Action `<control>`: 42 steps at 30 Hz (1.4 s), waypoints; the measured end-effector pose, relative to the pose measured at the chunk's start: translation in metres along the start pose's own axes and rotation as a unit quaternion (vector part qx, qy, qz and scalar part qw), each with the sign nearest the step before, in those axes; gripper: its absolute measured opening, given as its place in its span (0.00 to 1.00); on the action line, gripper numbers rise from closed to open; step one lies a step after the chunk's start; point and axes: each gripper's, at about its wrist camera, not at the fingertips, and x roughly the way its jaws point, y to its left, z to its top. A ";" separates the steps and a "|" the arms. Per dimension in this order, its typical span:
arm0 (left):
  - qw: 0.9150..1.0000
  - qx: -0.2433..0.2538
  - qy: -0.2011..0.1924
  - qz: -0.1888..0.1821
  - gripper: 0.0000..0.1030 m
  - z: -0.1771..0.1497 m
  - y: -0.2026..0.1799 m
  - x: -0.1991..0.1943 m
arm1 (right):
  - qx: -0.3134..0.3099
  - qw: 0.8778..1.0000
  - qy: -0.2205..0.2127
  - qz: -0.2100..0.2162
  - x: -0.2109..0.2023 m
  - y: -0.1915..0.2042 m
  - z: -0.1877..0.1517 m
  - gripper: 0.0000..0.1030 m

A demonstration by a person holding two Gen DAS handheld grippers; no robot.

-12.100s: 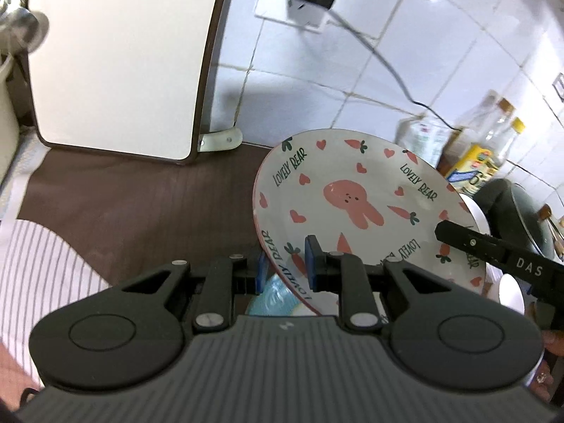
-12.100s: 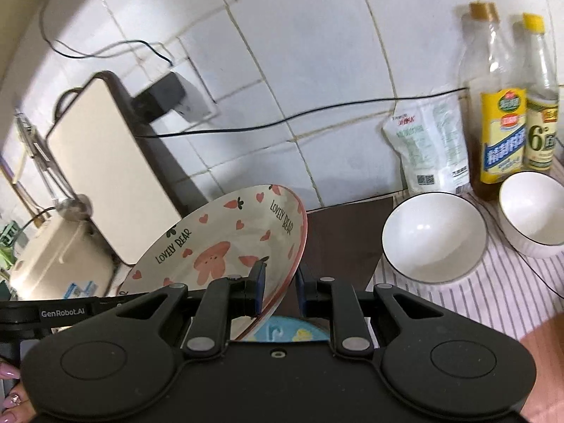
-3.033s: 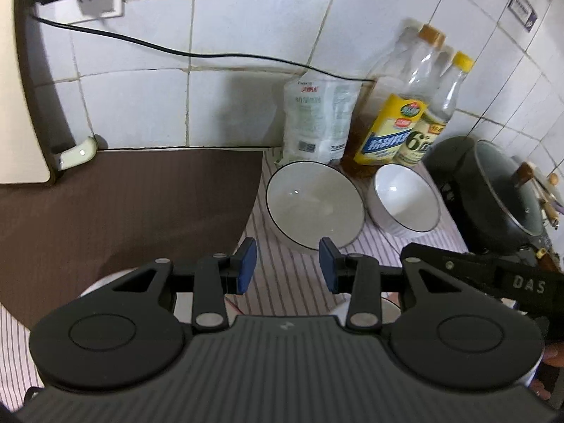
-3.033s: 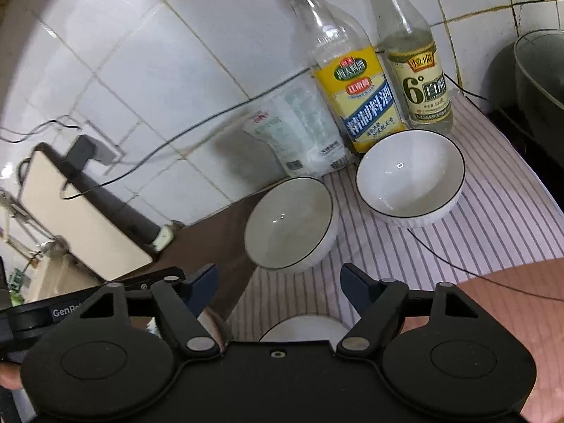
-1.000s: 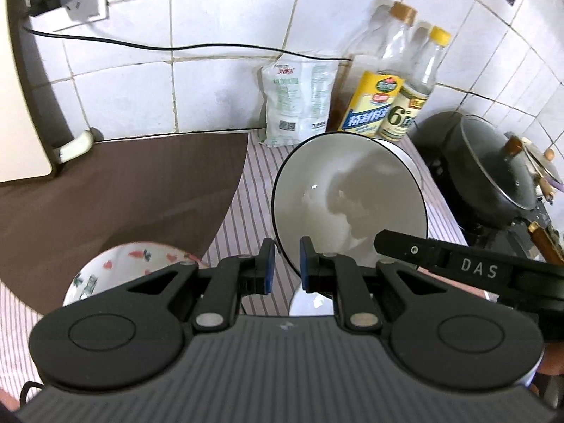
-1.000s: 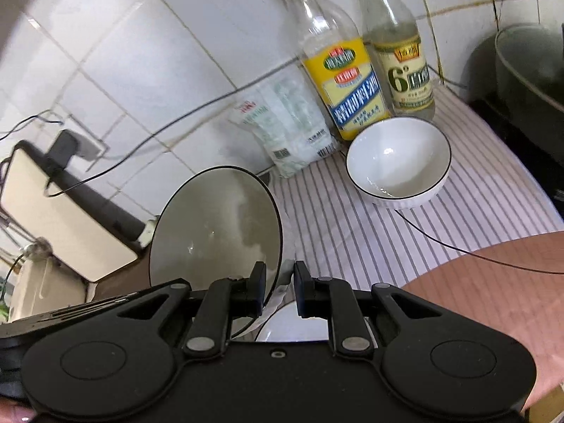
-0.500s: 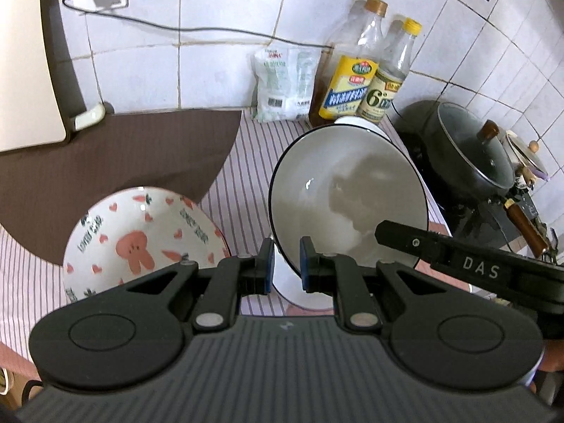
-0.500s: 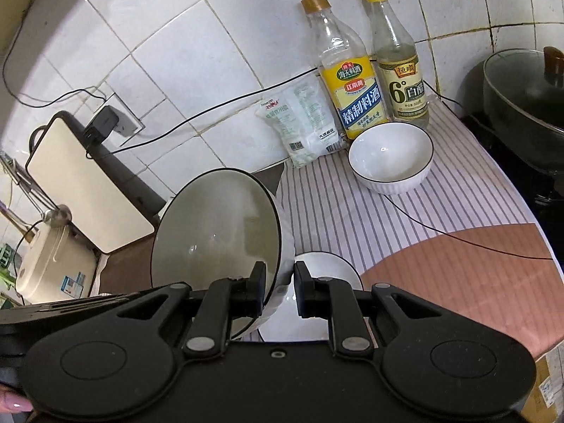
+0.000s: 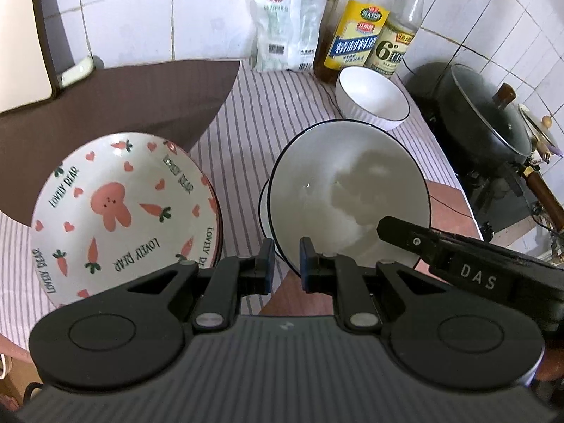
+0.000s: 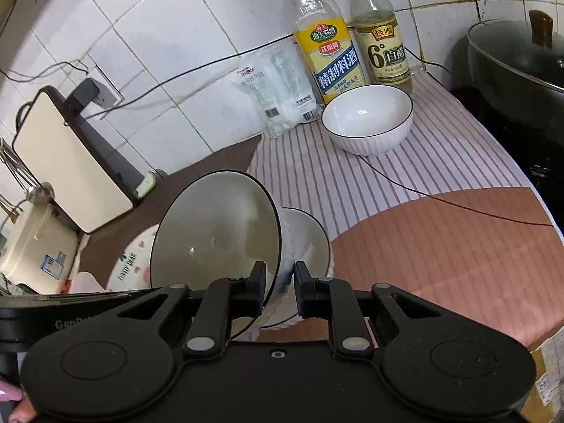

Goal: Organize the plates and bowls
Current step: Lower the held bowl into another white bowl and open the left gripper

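A white bowl with a black rim (image 9: 347, 190) (image 10: 215, 229) is tilted and rests inside another white bowl (image 10: 310, 243) on the striped cloth. My left gripper (image 9: 284, 264) has its jaws slightly apart around the near rim of the tilted bowl. My right gripper (image 10: 278, 283) has its jaws around the bowl's opposite rim, also with a small gap. A rabbit-patterned plate (image 9: 120, 208) sits on a stack to the left. A third white bowl (image 9: 372, 100) (image 10: 366, 116) stands by the bottles at the back.
Two bottles (image 10: 328, 38) and a white pouch (image 10: 278, 88) line the tiled wall. A black pot with a glass lid (image 9: 486, 120) sits on the stove at right. A cream appliance (image 10: 70, 162) leans at left. A thin black cable (image 10: 458, 204) crosses the cloth.
Both grippers have lowered the tilted white bowl into the bowl below, and their jaws have parted a little from its rim.
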 end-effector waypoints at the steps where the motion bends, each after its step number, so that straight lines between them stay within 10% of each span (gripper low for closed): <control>1: 1.000 -0.001 0.001 -0.003 0.12 -0.001 0.000 0.003 | -0.003 1.000 -0.005 -0.006 0.001 0.000 -0.001 0.20; 21: 0.999 -0.005 0.042 0.018 0.13 0.005 0.000 0.042 | -0.143 0.984 -0.014 -0.102 0.034 0.025 -0.013 0.21; 42: 0.999 -0.023 0.026 -0.008 0.17 0.003 0.007 0.032 | -0.186 0.978 -0.034 -0.093 0.023 0.026 -0.022 0.29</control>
